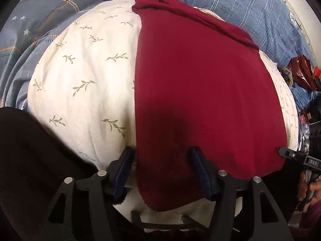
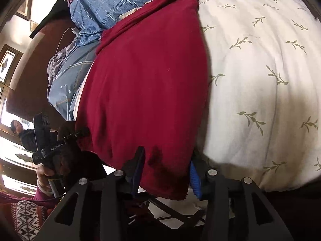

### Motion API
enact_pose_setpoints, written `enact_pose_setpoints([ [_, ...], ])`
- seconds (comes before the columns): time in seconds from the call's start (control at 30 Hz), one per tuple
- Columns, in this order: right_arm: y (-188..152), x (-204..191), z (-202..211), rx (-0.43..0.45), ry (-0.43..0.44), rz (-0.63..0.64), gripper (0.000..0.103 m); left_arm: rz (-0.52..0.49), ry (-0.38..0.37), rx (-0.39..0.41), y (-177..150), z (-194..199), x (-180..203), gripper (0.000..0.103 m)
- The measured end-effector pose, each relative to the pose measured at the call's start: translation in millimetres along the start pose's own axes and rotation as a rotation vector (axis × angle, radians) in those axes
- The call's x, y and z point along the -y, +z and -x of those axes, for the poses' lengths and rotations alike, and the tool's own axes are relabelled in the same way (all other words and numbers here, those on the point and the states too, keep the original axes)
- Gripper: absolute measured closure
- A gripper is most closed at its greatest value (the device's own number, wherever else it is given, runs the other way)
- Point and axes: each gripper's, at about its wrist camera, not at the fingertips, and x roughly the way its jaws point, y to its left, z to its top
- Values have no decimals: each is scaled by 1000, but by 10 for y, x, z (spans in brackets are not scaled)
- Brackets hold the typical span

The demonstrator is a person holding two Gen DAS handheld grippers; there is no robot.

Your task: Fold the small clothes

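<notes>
A dark red garment [image 1: 200,92] lies spread flat on a white leaf-print cover [image 1: 80,76]. My left gripper [image 1: 162,152] is open, its fingers straddling the garment's near left corner, which lies between them. In the right wrist view the same red garment [image 2: 144,84] lies on the white cover [image 2: 260,80]. My right gripper [image 2: 167,154] is open, its fingers on either side of the garment's near right corner. The right gripper shows at the left view's right edge [image 1: 289,153]; the left gripper shows at the right view's left [image 2: 80,133].
Blue plaid bedding [image 1: 230,6] lies beyond the garment, with grey-blue starred fabric [image 1: 30,30] at the left. A dark cloth [image 1: 30,160] sits at the near left. Clutter [image 1: 303,74] lies at the right. A headboard [image 2: 30,70] and a white cable [image 2: 62,38] lie at the left.
</notes>
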Motion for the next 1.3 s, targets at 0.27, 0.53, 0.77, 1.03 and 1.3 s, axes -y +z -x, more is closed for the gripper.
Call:
enact_pose_setpoints([
  [0.27,19,4,14,4,57,21,91,-50,-26,-12,1,-13,24,87],
  [0.53,179,-174,190,88,173,40,91,-46,-185,21,211,281,-28,94],
  [0.77,571,-222,442,242,248,13,92,-33,-235,149,557,568,-89,94],
  [1.03,1183,-363,478,386,200,48,92,-37,-205,275,1009,611,-23,94],
  [1.3,1926,-333,333,440,117,32,92,-18,-154,326,1655,280,113,94],
])
